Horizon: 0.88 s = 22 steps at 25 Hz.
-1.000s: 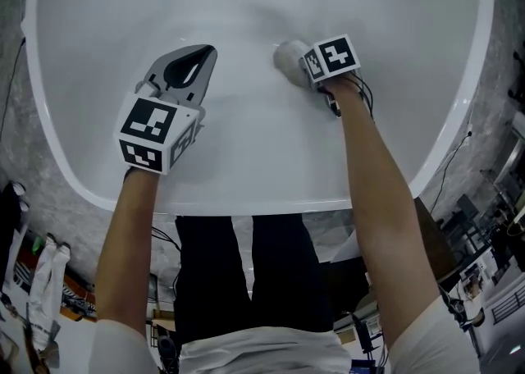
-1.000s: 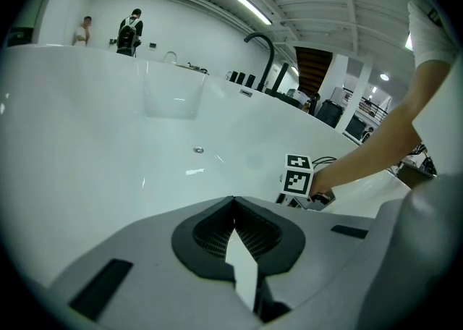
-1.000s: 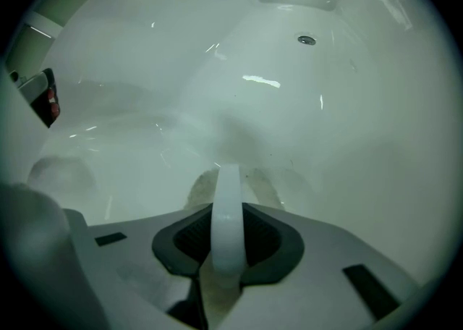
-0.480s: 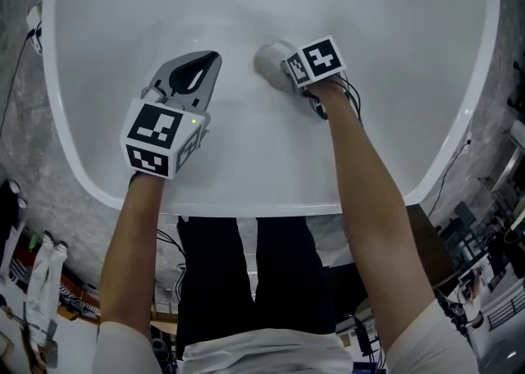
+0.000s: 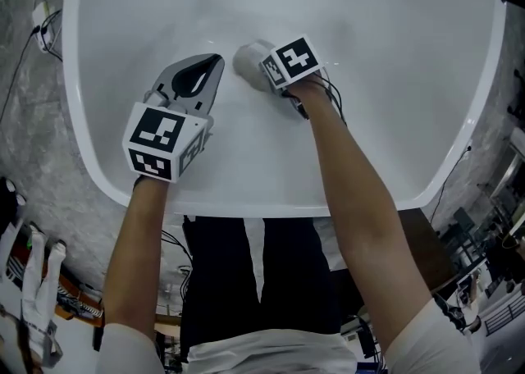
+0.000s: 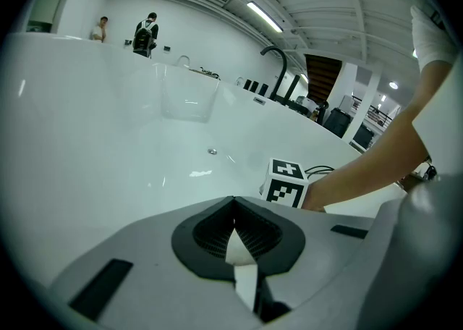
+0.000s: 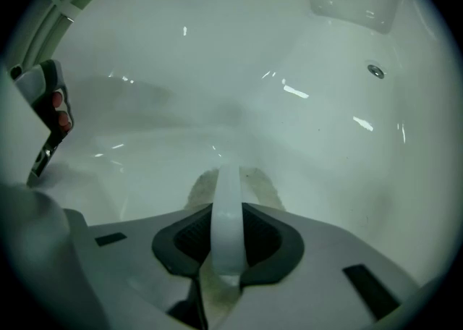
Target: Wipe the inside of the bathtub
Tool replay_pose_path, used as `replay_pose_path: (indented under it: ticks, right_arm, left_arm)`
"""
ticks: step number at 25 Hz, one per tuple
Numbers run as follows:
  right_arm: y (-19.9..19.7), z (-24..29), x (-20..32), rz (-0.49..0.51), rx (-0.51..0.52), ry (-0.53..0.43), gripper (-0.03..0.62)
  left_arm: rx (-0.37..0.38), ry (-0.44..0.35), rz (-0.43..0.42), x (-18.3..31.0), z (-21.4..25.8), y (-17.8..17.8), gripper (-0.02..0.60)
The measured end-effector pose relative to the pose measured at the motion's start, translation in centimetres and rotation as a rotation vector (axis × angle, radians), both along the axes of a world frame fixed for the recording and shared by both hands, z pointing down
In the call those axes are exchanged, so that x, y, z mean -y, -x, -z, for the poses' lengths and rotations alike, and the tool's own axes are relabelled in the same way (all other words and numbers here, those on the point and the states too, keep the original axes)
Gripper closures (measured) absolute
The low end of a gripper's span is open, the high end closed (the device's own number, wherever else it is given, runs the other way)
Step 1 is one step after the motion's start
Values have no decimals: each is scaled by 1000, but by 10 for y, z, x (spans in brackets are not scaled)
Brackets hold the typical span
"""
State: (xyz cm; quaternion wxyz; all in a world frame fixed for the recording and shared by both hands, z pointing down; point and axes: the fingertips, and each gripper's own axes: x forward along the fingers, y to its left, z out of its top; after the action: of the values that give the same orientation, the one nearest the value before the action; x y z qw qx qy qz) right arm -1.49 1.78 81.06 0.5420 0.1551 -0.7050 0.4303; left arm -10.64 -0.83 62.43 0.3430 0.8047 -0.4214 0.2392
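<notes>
The white bathtub (image 5: 246, 198) fills the head view, and both grippers reach down inside it. My right gripper (image 5: 261, 70) is shut on the white strap of a pale round scrub pad (image 5: 248, 59), which presses against the tub's inner surface. In the right gripper view the strap (image 7: 227, 213) runs between the jaws, and the pad (image 7: 253, 180) shows just beyond them. My left gripper (image 5: 202, 77) hovers beside it on the left, shut, a thin white sliver showing between its pads (image 6: 235, 249). The right gripper's marker cube (image 6: 287, 182) is visible from the left gripper view.
A small round fitting (image 7: 375, 70) sits in the tub wall. A dark curved faucet (image 6: 278, 68) rises past the far rim, and two people (image 6: 148, 32) stand far off. Cables (image 5: 45, 13) lie on the floor at the left, clutter (image 5: 33, 282) at the lower left.
The right gripper has slid the pad leftward across the tub surface, ending closer to the left gripper. The left gripper has stayed shut and barely shifted.
</notes>
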Motion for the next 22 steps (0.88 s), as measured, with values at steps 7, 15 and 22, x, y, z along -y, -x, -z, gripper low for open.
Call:
replay_pose_path:
  ticks: [7,15,22]
  right_arm:
    - [48,5,-1,30,47,-6,499]
    - [85,4,-5,52,79,-7,499]
    - [108,2,-3,75,103,-18,499]
  left_arm:
    - [2,-8,23,4,5,19,572]
    - [10,0,66,8,5,35,572]
    - [4,-2,84,10,2,48,572]
